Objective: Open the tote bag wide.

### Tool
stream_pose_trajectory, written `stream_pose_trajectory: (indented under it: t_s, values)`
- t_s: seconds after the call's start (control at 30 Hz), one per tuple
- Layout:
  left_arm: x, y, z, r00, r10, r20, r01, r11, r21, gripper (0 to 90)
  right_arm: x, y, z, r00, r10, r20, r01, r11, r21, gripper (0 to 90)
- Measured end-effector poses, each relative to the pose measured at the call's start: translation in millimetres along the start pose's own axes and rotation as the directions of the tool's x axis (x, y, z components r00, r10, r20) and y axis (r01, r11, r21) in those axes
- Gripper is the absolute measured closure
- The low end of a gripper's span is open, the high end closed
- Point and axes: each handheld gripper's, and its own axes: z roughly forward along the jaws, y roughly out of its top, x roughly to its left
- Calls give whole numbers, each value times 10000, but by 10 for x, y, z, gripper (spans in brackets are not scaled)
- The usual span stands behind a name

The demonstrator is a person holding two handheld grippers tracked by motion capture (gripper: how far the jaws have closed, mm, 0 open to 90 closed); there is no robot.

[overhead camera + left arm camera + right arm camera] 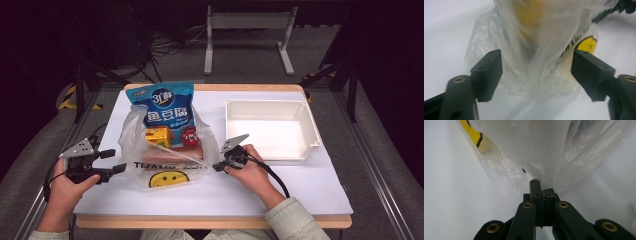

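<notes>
A clear plastic bag (167,167) with a yellow smiley face lies on the white table (290,187). It holds a blue snack pouch (165,105), a yellow box (159,136) and a red round item (190,135). My left gripper (114,161) is at the bag's left edge, jaws wide open. In the left gripper view the bag's crumpled film (536,37) lies just ahead of my left gripper (536,65), with neither pad on it. My right gripper (218,166) is at the bag's right edge. In the right gripper view my right gripper (541,187) is shut on a fold of the bag (529,145).
A white rectangular tray (265,102) sits at the back right of the table, a short way from my right hand. A metal stand (247,22) and cables are on the floor beyond the table's far edge.
</notes>
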Motion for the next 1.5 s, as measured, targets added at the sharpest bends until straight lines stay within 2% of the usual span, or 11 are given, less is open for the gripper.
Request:
stream_pose_trajectory:
  t_s: [0.17, 0.27, 0.4, 0.63, 0.87, 0.97, 1.1, 1.2, 1.3, 1.37, 1.5]
  values:
    - [-99, 194, -93, 9996, 259, -115, -268, 9958, -870, 143, -4, 0, 2, 10000, 6, -20, -6, 10000, -13, 900]
    - [-154, 289, -101, 9987, 498, -100, -505, 9934, -1031, 142, -4, 1, 1, 10000, 5, -29, -5, 10000, -19, 900]
    - [-180, 368, -72, 9983, 573, -97, -580, 9911, -1199, 141, -2, 2, 0, 10000, 17, -29, -17, 10000, -26, 900]
    - [-205, 614, 58, 9963, 841, -148, -854, 9832, -1613, 143, -3, 5, 1, 10000, 20, -52, -20, 10000, -55, 900]
    - [-198, 758, 128, 9970, 766, -93, -769, 9764, -2020, 144, -2, 4, -14, 10000, 26, -66, -27, 9999, -107, 900]
    - [-188, 794, 167, 9972, 744, -97, -748, 9755, -2070, 142, -1, 5, -19, 10000, 28, -72, -29, 9999, -134, 900]
    - [-169, 794, 215, 9974, 700, -157, -717, 9782, -1948, 149, 5, 5, -15, 9999, 41, -148, -43, 9999, -147, 900]
    - [-132, 751, 237, 9963, 647, -561, -734, 9830, -1684, 196, 9, 7, -13, 9999, 28, -159, -30, 9999, -156, 900]
    - [-64, 690, 253, 9963, 609, -602, -699, 9842, -1627, 277, 12, 7, -11, 9998, 27, -175, -30, 9998, -173, 899]
    - [-30, 652, 252, 9964, 686, -502, -755, 9856, -1510, 428, 12, 7, -11, 9998, 12, -191, -15, 9998, -187, 899]
    - [10, 586, 242, 9955, 747, -592, -817, 9885, -1274, 683, 10, 7, -16, 9998, 43, -204, -48, 9998, -212, 899]
